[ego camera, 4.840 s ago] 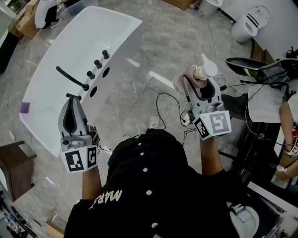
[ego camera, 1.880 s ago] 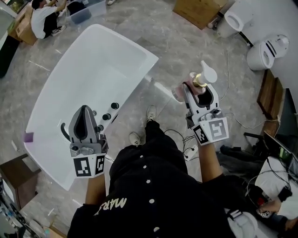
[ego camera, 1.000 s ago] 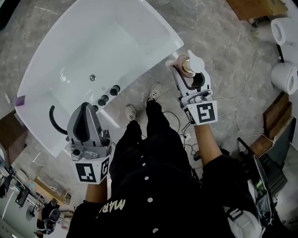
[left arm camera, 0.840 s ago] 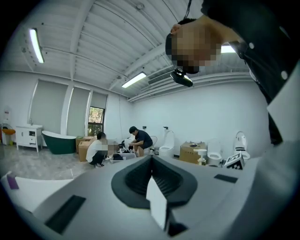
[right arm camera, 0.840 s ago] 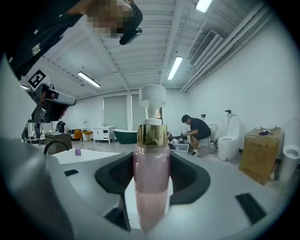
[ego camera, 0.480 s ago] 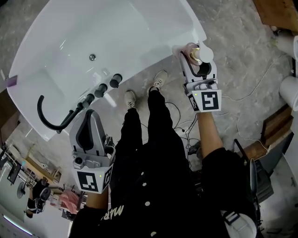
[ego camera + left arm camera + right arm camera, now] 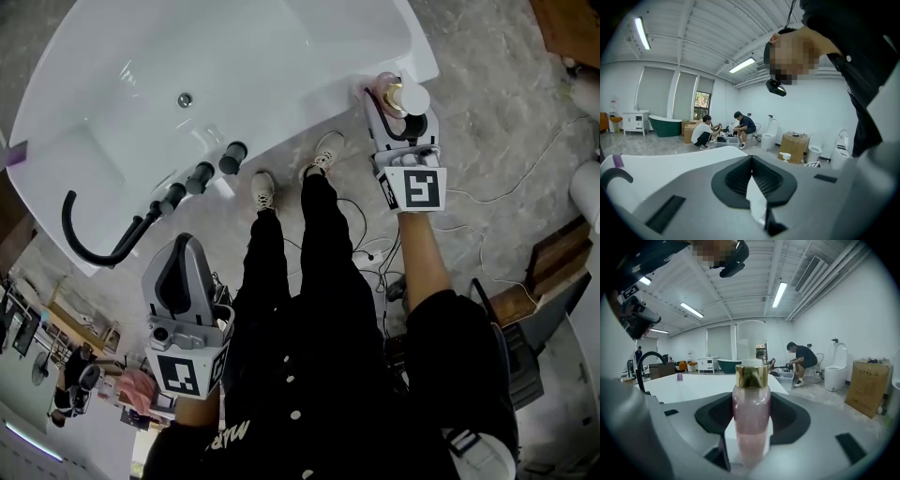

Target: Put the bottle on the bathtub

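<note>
Right gripper view shows the right gripper pinching a bottle upright between its jaws. The bottle has a pink see-through body, a gold collar and a white pump top. Head view places it at the outer edge of the white bathtub, near the tub's right-hand corner; whether its base touches the rim cannot be told. The left gripper has its jaws pressed together with nothing between them. It hangs low at the person's left side, well apart from the tub. On the tub's near rim stand a curved black faucet and a row of black knobs. A drain sits in the basin floor. The person's shoes stand on the grey stone floor just beside the tub.
</note>
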A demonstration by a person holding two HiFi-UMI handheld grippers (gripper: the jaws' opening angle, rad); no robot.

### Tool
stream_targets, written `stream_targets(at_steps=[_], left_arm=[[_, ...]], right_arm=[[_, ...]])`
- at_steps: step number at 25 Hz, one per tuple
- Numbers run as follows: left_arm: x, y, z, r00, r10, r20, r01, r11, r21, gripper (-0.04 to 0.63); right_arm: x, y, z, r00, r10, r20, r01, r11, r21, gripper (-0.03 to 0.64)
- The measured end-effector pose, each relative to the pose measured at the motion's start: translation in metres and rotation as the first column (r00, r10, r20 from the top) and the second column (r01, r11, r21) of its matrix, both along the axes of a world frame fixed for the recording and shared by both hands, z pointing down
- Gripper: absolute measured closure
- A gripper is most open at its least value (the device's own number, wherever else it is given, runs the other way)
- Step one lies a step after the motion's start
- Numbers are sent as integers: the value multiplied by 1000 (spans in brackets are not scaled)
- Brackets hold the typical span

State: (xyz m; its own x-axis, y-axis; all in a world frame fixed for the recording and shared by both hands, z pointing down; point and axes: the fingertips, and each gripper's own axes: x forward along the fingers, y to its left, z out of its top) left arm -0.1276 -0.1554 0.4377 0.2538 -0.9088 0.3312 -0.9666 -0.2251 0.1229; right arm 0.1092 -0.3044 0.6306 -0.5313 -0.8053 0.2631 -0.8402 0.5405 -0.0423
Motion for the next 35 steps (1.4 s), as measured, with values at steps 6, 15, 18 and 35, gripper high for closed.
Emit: stream_targets(at_steps=[6, 15, 18, 35], left_arm=[[-5, 0, 9, 1000, 1, -18, -2, 1000, -22, 586], [-3, -3, 3, 1000, 8, -22, -8, 1000, -12, 585], [-4, -2, 0, 1000, 11, -18, -11, 1000, -7, 586], [4, -24, -73, 998, 43, -40, -35, 983, 180, 586]], right_arm=[[-9, -1, 3, 1000, -22, -9, 22, 999, 29, 397], [-14, 7, 9, 998, -57, -5, 57, 998, 5, 388], [-15, 8, 14, 999, -53, 13, 53, 998, -27, 356], [10, 50, -97, 994, -106, 5, 106, 994, 26, 378]])
